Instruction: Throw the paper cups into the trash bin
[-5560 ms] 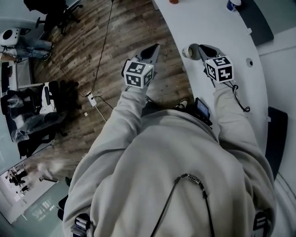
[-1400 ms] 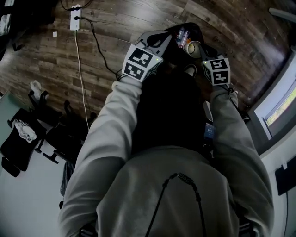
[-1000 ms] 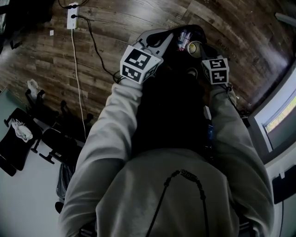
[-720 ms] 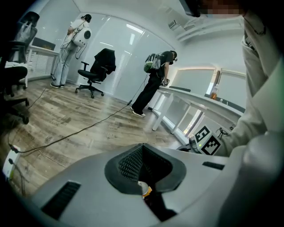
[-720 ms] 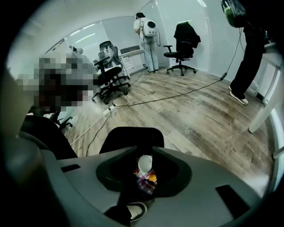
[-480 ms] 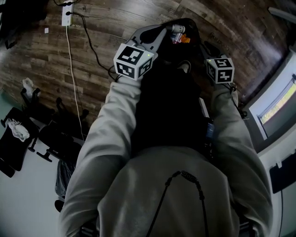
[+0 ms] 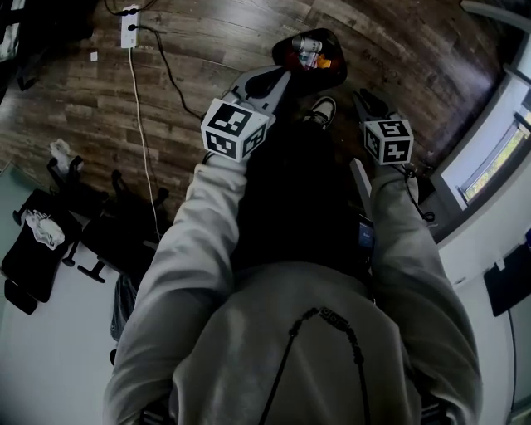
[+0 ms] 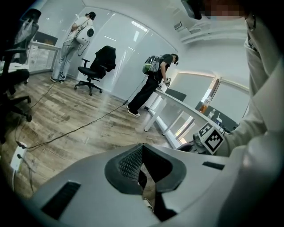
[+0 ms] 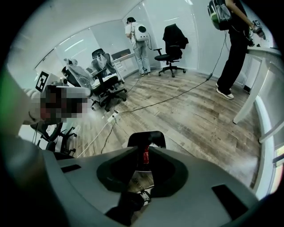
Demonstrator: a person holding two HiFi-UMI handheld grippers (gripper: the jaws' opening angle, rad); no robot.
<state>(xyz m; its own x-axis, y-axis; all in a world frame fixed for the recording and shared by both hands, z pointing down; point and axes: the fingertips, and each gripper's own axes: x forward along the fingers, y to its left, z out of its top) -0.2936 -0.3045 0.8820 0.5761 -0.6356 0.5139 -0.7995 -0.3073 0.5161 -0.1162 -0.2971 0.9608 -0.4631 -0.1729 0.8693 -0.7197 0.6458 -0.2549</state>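
The black trash bin [image 7: 332, 70] stands on the wooden floor ahead of my feet, with pale and orange litter inside; I cannot pick out the paper cup among it. My left gripper [image 7: 280, 75] hangs at the bin's near left rim, its jaws shut with nothing between them [image 8: 141, 146]. My right gripper [image 7: 358, 93] is to the right of the bin and a little nearer to me. It stands open and holds nothing. In the right gripper view [image 9: 140, 148] the bin [image 9: 153, 136] shows through the gap between the jaws.
A power strip [image 7: 131, 15] and its cable lie on the floor at left. Office chairs [image 7: 116, 228] stand at lower left. A white desk [image 7: 489, 158] runs along the right. A person [image 8: 153, 84] stands at a long table, another [image 9: 138, 37] by the far wall.
The right gripper held a paper cup over the bin a second ago; its jaws have opened and the cup is gone from them. Both grippers have drawn back from the bin.
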